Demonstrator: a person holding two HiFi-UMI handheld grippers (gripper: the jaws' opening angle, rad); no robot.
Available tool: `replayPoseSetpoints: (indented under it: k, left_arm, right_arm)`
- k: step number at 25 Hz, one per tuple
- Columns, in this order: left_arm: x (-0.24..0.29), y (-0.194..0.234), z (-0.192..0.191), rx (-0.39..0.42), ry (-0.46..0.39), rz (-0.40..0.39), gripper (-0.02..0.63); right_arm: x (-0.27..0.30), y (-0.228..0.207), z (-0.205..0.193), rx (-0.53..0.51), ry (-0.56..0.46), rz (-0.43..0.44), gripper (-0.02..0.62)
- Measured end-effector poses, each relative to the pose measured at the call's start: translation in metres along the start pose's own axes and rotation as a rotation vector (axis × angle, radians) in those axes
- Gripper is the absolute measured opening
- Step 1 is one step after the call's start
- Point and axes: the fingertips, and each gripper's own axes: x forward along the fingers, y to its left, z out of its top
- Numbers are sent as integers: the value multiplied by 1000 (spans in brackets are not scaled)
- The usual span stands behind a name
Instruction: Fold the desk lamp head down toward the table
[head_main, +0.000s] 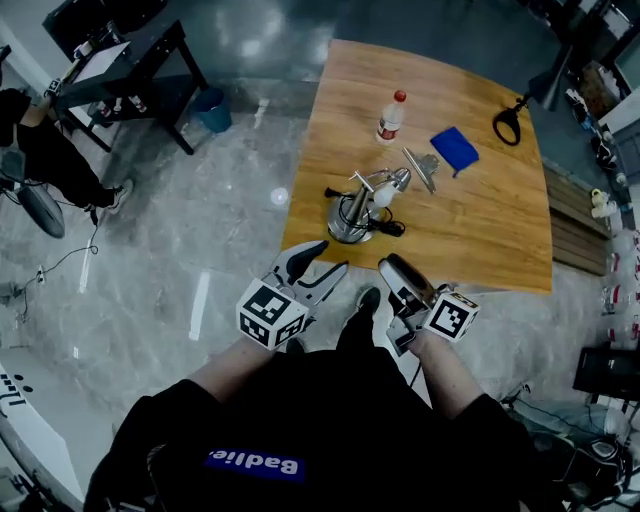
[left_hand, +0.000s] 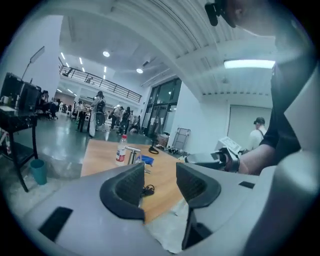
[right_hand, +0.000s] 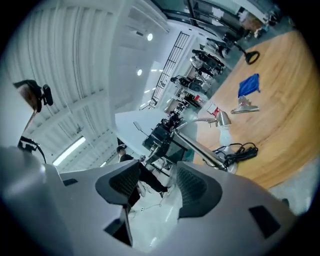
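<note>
A big hall with a shiny grey floor is around me, and a wooden bench stands in front. The desk lamp sits on the bench near my edge. Its lamp head sticks out to the right of its base. My left gripper and right gripper both hang just off the bench, apart from the lamp, which lies straight ahead. Both sets of fingers are wide open and hold nothing. I think the right one is nearer the head, so it should reach forward.
</note>
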Motion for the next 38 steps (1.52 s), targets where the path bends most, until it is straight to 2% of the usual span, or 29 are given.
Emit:
replayPoseSetpoints:
  k: [4, 9, 14, 18, 24, 29, 32, 38]
  left_arm:
    - [-41, -38, -5, -39, 15, -79, 204]
    - [-75, -82, 8, -8, -13, -124, 204]
    - [-85, -116, 36, 3, -95, -109, 196]
    - [-72, -148, 50, 44, -130, -137, 132]
    - [-53, -175, 57, 63, -159, -157, 9]
    - [-42, -189, 46, 56, -135, -166, 9]
    - [-40, -198, 43, 80, -118, -176, 9]
    - [-36, -208, 37, 113, -96, -181, 9]
  right_arm:
    - [-14, 39, -41, -108, 25, -28, 238]
    - [-40, 87, -50, -352, 7, -5, 236]
    - [-76, 126, -35, -658, -2, -12, 147]
    - [-108, 147, -22, -827, -31, -5, 74]
    - [-131, 146, -17, -916, -53, -20, 13]
    - [-141, 138, -29, -914, -29, -7, 5]
    - [-142, 144, -29, -947, -40, 29, 5]
    - [-144, 145, -29, -950, -34, 38, 5]
